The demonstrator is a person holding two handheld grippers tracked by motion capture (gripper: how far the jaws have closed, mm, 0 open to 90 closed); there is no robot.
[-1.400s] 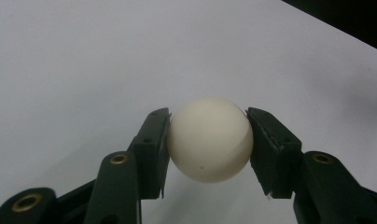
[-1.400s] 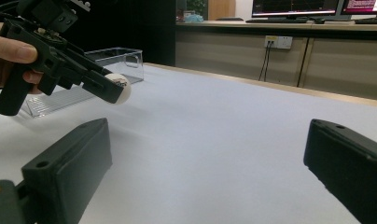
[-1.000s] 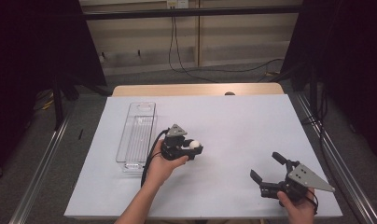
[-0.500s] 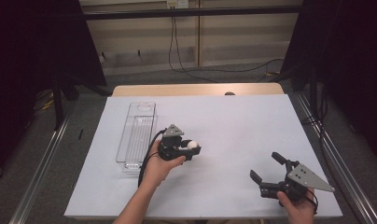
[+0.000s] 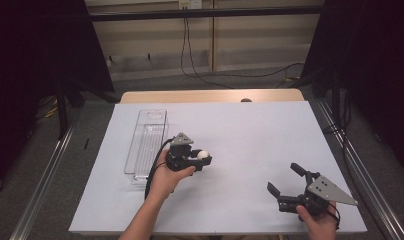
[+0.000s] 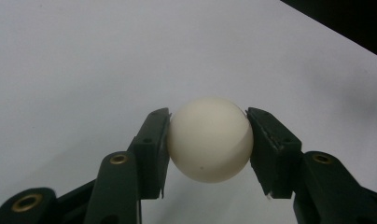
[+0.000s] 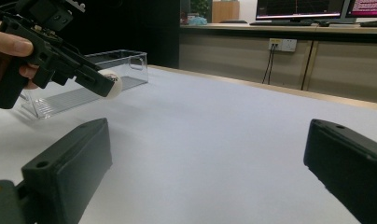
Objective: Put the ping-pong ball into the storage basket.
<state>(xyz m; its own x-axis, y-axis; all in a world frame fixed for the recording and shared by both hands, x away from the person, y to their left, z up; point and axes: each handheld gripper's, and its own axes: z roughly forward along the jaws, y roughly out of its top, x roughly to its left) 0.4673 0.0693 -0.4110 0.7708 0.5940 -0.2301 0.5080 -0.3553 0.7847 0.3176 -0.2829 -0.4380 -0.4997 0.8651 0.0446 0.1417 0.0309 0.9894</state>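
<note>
High view, left gripper (image 5: 202, 159) centre-left, fingers (image 6: 151, 149) clamped on white ball (image 5: 203, 155), right gripper (image 5: 286, 181) lower right, fingers spread wide, holding nothing.

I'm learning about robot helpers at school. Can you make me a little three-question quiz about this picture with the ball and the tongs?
1. True or false: the left tongs are shut on the white ball.
2. The clear plastic box lies: A) to the left of the left tongs in the high view, B) beside the right tongs, C) on the floor.
3. Fill in the missing word: the right tongs stand ____, with nothing between the jaws.

Key
1. True: both pads press on the ball's sides.
2. A.
3. open.
</note>
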